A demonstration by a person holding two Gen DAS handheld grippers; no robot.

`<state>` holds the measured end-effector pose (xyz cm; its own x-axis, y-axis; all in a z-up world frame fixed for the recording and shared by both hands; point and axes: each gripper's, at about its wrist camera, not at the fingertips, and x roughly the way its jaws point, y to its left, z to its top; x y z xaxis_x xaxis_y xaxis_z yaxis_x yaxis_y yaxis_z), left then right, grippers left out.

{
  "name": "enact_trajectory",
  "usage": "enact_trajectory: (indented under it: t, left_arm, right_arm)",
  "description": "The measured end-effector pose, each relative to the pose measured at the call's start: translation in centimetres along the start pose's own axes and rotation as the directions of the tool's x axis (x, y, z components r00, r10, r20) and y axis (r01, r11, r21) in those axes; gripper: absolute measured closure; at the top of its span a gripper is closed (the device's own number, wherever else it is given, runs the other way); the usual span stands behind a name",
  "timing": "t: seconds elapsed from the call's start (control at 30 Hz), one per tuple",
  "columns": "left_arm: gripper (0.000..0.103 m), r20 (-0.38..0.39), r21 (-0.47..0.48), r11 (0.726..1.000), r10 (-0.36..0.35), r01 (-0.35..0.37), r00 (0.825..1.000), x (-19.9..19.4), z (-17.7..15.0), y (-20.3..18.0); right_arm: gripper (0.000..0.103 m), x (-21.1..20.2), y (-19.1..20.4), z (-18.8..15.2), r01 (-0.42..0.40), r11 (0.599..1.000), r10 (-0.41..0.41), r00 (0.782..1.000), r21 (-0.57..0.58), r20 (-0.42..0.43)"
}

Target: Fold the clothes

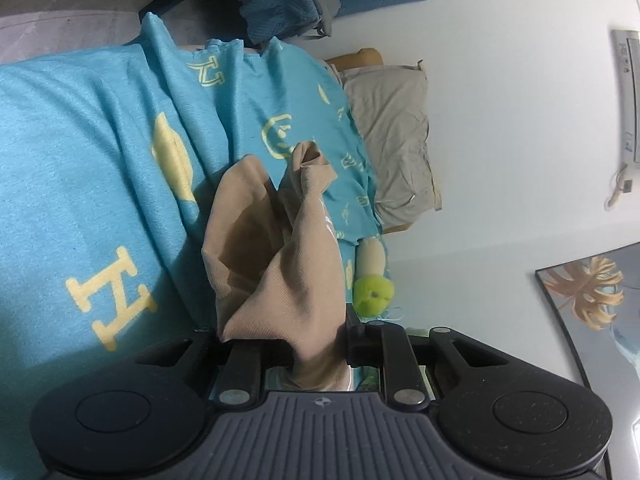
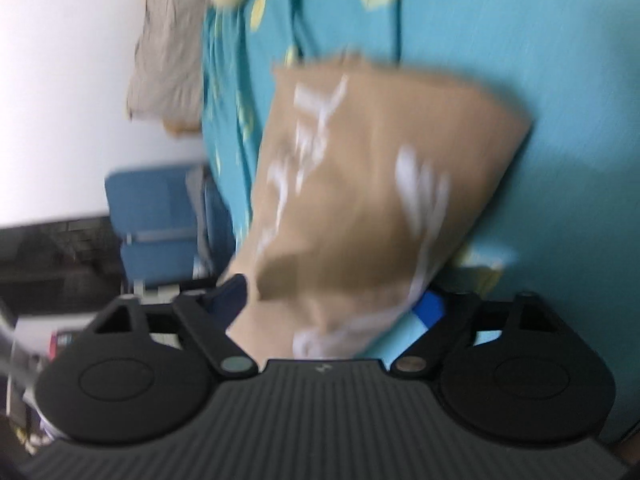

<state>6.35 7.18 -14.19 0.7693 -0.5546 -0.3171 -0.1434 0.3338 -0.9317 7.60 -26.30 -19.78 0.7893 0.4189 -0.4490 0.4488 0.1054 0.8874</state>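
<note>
Gripping the tan garment above the blue blanket, you are clamping both claws on it, left gripper and right gripper. The blanket is showing a yellow "H"; the garment's white print is blurring beyond reading.

Garment on blanket, pillow beyond

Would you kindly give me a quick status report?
Both tools, left and right, shut on tan garment. Garment lifted over blue blanket. Right view blurred. Nothing blocking.
</note>
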Motion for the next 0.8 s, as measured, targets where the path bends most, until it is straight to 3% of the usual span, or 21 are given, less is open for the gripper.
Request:
enact_trajectory:
  t: [0.07,0.13,0.2,0.3,0.53,0.8]
  left_arm:
    - [0.083,-0.001,0.001,1.0,-0.001,0.001,1.0,-0.4,-0.2,0.0]
    - [0.083,-0.001,0.004,1.0,-0.006,0.006,1.0,-0.9,-0.3,-0.1]
    - [0.083,-0.002,0.011,1.0,-0.015,0.015,1.0,-1.6,-0.4,-0.4]
    - [0.084,-0.006,0.026,0.999,-0.029,0.029,1.0,-2.9,-0.6,-1.0]
    - [0.085,-0.016,0.067,0.996,-0.051,0.052,0.999,-6.4,-0.4,-4.2]
    - [0.085,-0.057,0.138,0.985,-0.101,0.108,0.993,-10.8,-3.5,-11.9]
  right_arm:
    - [0.03,-0.4,-0.3,0.6,-0.026,0.999,0.024,0.999,0.046,0.03]
    - [0.051,-0.7,0.0,0.8,-0.04,0.999,0.039,0.998,0.035,0.041]
    - [0.063,-0.9,0.7,0.6,-0.043,0.999,0.043,0.998,-0.011,0.051]
    - [0.066,-1.3,1.8,0.3,-0.045,0.996,0.05,0.997,-0.08,0.065]
    - [0.071,-3.9,4.0,-0.4,-0.054,0.984,0.055,0.998,-0.167,0.003]
    - [0.071,-9.9,7.2,-1.8,-0.119,0.967,0.116,0.993,-0.225,-0.024]
